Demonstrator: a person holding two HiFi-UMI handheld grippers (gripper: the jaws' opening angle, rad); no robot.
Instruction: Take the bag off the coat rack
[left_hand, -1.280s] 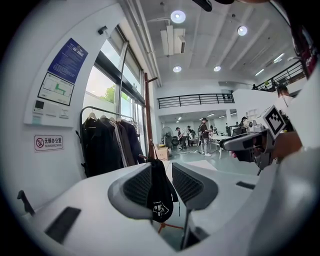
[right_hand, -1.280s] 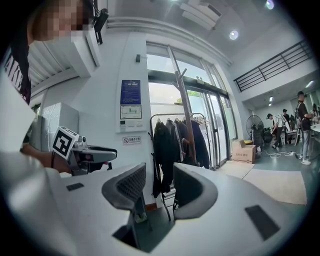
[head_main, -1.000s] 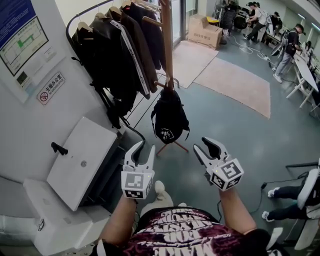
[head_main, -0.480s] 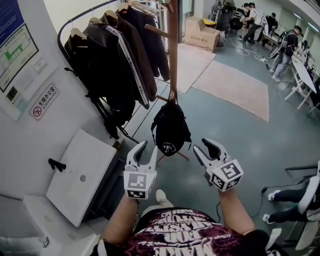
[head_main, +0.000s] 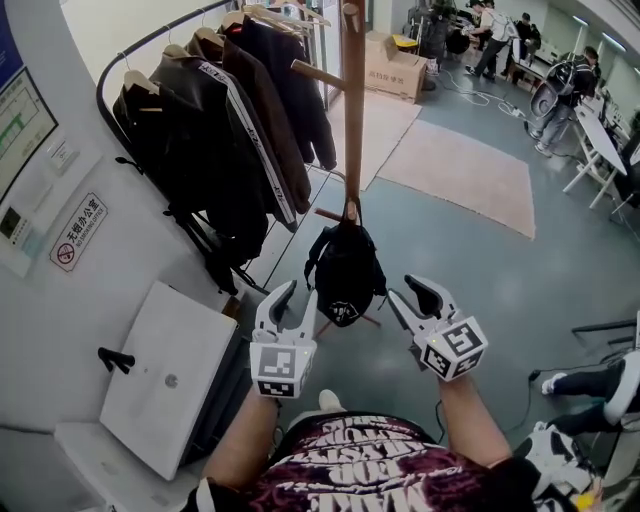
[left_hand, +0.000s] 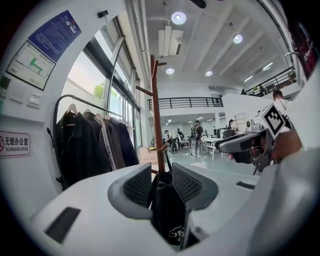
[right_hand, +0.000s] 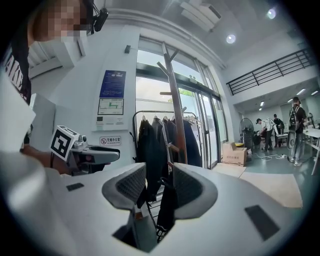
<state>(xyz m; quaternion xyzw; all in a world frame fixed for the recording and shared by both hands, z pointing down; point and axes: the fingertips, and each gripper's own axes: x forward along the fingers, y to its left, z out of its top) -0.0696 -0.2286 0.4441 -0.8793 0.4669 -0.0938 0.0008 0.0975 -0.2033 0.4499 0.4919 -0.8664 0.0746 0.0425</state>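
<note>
While my left gripper (head_main: 290, 297) and right gripper (head_main: 412, 292) gape empty on the near side of the bag (head_main: 345, 272), this looks like the approach; next, lift its loop off the coat rack (head_main: 352, 110)

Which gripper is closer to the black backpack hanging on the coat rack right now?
Left, by a little. The left gripper sits just short of the black backpack, at its lower left, jaws open. The right gripper, also open, is off its right side, slightly farther back.
</note>
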